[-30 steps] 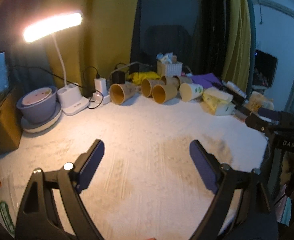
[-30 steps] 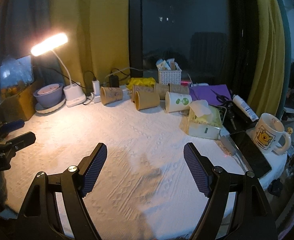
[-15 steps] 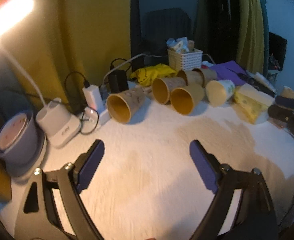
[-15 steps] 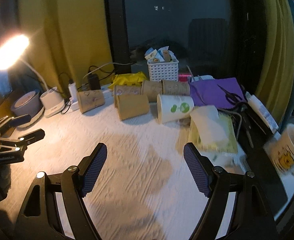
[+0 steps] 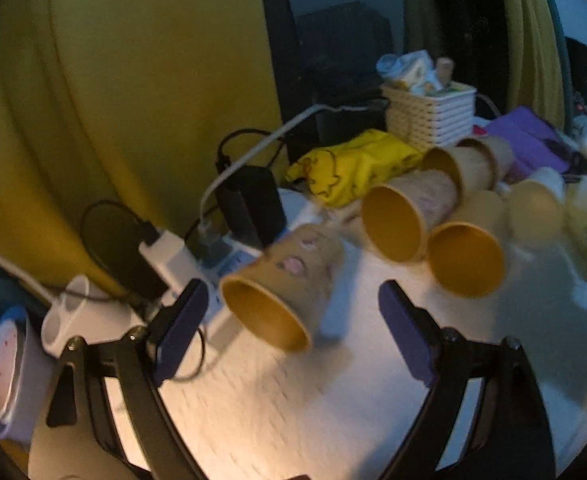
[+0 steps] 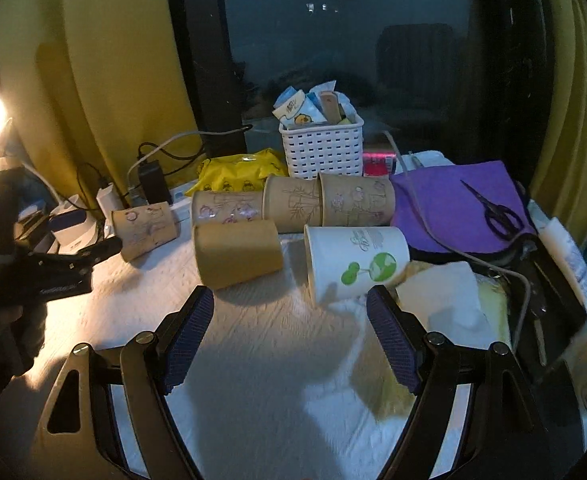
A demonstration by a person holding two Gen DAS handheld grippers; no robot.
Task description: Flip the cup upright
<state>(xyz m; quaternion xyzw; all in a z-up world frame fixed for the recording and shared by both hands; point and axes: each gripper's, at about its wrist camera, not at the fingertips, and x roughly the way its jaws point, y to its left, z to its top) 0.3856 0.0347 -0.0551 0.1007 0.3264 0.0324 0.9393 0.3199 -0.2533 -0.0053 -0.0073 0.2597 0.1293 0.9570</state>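
Both grippers are black frames with silver screws. The left gripper (image 5: 289, 320) and right gripper (image 6: 291, 326) carry ribbed dark-blue pads (image 6: 189, 334).

Left gripper (image 5: 289, 312) is much closer to the leftmost brown cup (image 5: 281, 280) than a second ago; the cup's open mouth now sits between the spread fingers, not yet touched. Right gripper (image 6: 289, 328) has advanced toward the cup row; the white cup (image 6: 357, 264) looms larger, just ahead.
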